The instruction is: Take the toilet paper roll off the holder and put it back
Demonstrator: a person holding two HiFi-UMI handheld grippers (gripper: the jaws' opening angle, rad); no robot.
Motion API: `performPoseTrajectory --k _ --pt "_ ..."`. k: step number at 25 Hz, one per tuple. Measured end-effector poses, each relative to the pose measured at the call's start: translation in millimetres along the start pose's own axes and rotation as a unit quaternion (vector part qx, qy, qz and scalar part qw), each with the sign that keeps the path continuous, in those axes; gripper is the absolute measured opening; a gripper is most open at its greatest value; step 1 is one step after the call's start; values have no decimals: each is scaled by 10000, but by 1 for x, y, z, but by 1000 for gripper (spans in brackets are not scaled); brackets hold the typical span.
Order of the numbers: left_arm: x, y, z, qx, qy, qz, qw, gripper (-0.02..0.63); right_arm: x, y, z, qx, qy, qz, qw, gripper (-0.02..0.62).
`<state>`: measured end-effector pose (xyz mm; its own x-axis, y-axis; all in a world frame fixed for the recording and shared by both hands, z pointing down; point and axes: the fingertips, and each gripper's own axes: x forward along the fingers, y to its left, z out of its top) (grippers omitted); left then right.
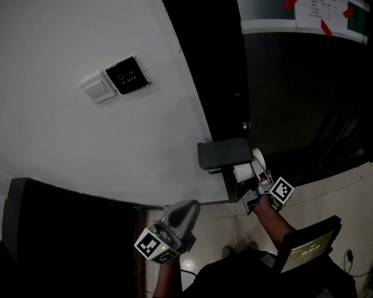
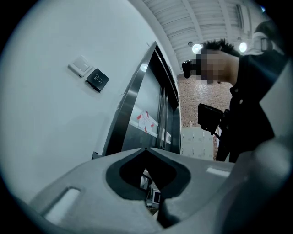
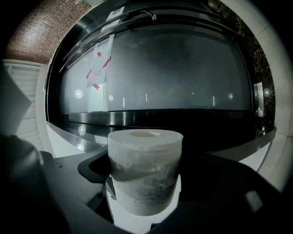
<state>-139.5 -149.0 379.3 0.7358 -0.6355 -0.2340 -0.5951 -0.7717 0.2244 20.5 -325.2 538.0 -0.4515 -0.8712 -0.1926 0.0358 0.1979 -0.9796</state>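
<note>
Toilet paper roll (image 3: 144, 153): white cylinder | in right hand-held gripper (image 3: 144, 185) | left hand-held gripper (image 2: 146, 151) closed

Left gripper (image 1: 190, 207) and right gripper (image 1: 253, 181) are grey, with black-and-white marker cubes (image 1: 154, 246) (square patterns).

one toilet paper roll (image 3: 144, 178), two grippers (image 1: 187, 207) (image 1: 256, 189)

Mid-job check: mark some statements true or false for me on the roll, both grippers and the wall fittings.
The right gripper has its jaws on the white toilet paper roll. True.
The left gripper holds something. False: its jaws are together and empty.
The black exit plate sits right of a white switch on the white wall. True.
The roll is up beside the exit plate. False: it is well below-right, by the dark wall holder.
</note>
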Motion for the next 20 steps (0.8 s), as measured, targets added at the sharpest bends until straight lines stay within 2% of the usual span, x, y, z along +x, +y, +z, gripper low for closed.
performPoseTrajectory --k 8,12,16,20 --pt "-3 -4 -7 14 31 170 9998 -3 10 4 -34 95 437 26 9990 434" --pt "-17 8 -15 79 154 326 9993 -3 21 -6 -55 58 714 40 9974 434" --pt "-26 18 -13 111 104 428 9990 -3 29 -5 -87 144 1199 212 9925 430" --pt "-21 16 -7 52 -1 382 9993 -3 24 -5 -100 31 1595 307 9867 431"
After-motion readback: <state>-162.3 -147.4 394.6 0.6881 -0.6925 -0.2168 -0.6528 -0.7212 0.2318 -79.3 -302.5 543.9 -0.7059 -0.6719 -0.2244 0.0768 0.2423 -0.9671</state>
